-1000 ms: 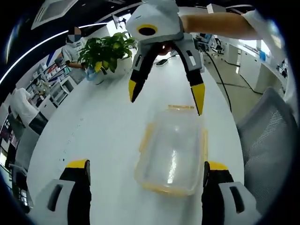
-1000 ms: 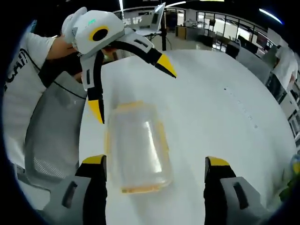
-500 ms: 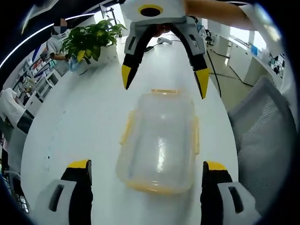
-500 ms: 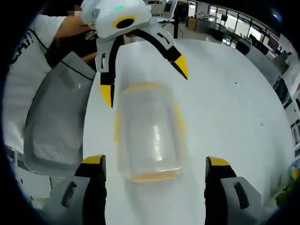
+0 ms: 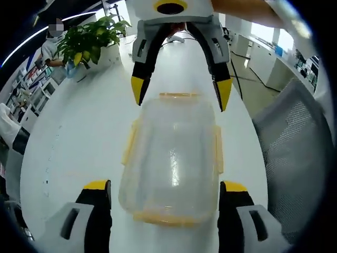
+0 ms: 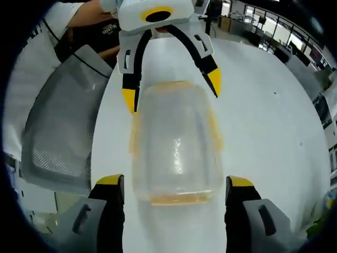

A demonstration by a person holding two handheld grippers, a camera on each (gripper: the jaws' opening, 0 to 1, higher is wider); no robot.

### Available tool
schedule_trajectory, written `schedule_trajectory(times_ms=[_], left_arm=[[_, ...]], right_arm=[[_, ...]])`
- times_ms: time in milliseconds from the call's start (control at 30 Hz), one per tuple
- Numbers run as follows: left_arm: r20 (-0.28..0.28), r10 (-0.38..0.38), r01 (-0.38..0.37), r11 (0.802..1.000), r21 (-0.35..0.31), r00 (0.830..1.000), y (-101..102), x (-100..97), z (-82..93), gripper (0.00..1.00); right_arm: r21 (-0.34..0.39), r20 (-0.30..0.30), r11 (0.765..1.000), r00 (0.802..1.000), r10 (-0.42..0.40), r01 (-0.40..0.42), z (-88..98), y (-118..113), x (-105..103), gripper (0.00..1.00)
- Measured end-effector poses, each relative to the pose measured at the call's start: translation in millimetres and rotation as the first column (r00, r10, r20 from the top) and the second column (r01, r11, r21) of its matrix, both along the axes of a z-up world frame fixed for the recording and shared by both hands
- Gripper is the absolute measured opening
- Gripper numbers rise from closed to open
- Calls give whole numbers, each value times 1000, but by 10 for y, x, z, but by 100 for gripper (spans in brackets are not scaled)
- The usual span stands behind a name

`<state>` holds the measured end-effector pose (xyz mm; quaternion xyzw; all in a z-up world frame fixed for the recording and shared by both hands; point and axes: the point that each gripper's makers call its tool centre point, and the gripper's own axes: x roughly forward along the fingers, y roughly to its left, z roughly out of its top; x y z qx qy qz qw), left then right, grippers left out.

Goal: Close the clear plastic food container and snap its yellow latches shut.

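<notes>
White and long, the tabletop (image 5: 84, 121) runs away through an open office in the left gripper view, with a potted plant (image 5: 89, 39) far off beyond the left jaw and a grey mesh chair (image 5: 292, 153) out past the right jaw. The clear plastic food container (image 5: 171, 158) lies on the tabletop between the left gripper (image 5: 163, 192)'s two yellow-tipped jaws, which stand spread apart on either side of its near end, grasping nothing; whether they touch its walls I cannot tell. Its lid appears to sit on top, and the yellow latches (image 5: 217, 150) along the long sides look flared outward, so they are probably not yet snapped. Beyond the container's far end the right gripper (image 5: 179, 95) faces this way, jaws splayed wide around that end. In the right gripper view the same container (image 6: 176, 142) sits between that gripper's own jaws, likewise released and straddling its near end, with a yellow latch (image 6: 179, 199) across the near edge just ahead of the jaw tips, and the left gripper (image 6: 171, 87) bracketing the far end. The picture is soft here, so latch positions are hard to read. To do this well, I judge that one gripper should steady the box while the other presses each latch squarely down over the rim, one side at a time, checking that the lid is seated evenly first.
</notes>
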<state>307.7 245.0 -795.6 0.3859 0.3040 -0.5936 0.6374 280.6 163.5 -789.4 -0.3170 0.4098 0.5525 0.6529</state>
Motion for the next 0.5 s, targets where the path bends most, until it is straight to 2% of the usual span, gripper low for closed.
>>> schedule_trajectory(times_ms=[100, 267, 500], left_arm=[[-15, -10, 10, 1000, 0, 1000, -17, -25, -18, 75], [-16, -14, 14, 1000, -1, 1000, -34, -17, -22, 75], [-16, -14, 14, 1000, -1, 1000, -41, -23, -19, 75]], right_arm=[[-3, 0, 1000, 1000, 2, -2, -23, -13, 12, 74], [-19, 21, 1000, 1000, 5, -5, -37, -39, 61, 70], [-12, 15, 1000, 1000, 6, -6, -40, -32, 51, 69]])
